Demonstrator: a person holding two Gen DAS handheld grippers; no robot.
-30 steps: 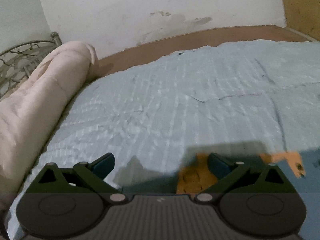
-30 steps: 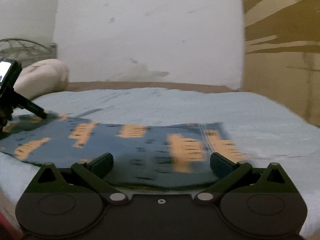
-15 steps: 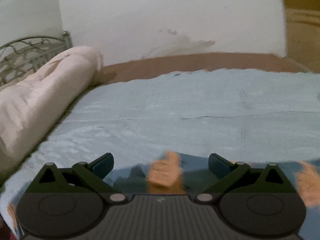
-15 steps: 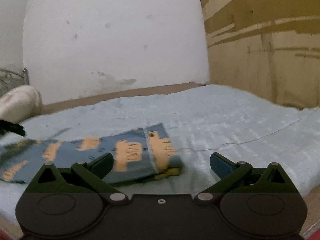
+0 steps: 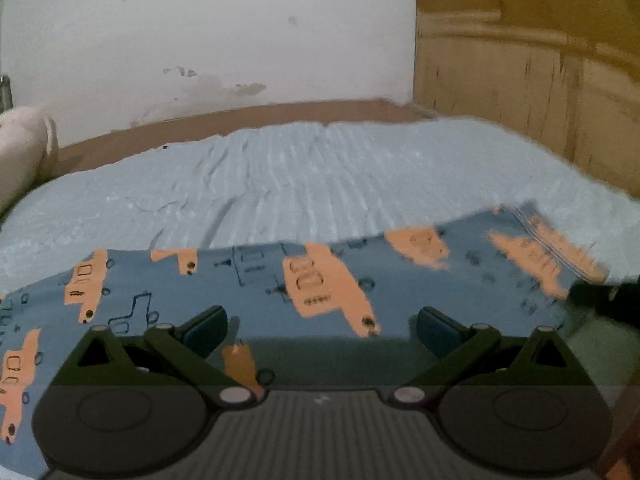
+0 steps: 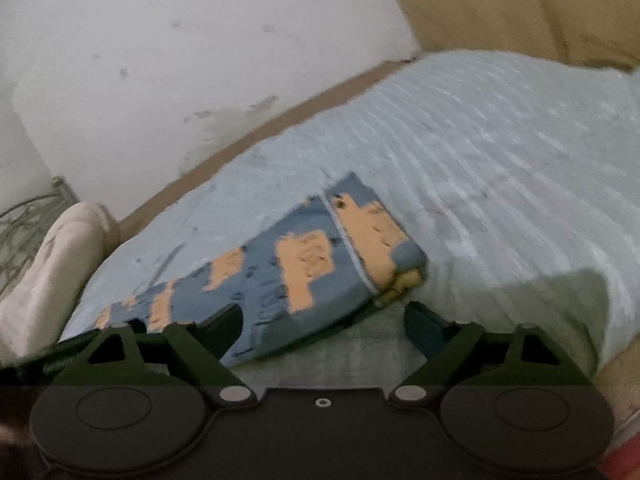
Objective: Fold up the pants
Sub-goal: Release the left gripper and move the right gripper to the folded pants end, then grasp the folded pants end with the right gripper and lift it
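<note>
**Both grippers low over the printed pants on the bed**

The left gripper [image 5: 322, 330] points down at the near edge of the pants [image 5: 320, 280], its two fingers spread wide with nothing between the pads; the cloth lies flat just beyond and partly under them. The right gripper [image 6: 322, 322] is rolled, so the bed looks tilted in its view. Its jaws have just been closing a little yet stand well apart, and the near hem corner of the pants [image 6: 304, 264] lies in the gap between the fingers without the pads pressing on it.

The pants are blue with orange vehicle shapes and dark line drawings. They lie spread in a long band across the near part of the bed, over a pale blue ribbed bedspread [image 5: 320, 176]. In the right wrist view their right end shows a stitched hem and a doubled layer at the corner. At the far right of the left wrist view a dark part of the other gripper sits at that same end.

A cream rolled quilt [image 6: 52, 272] lies at the left end of the bed, a metal bed frame [image 6: 24, 224] behind it. A stained white wall [image 5: 208, 40] stands at the far side, with brownish wooden panels [image 5: 528, 60] to its right.
</note>
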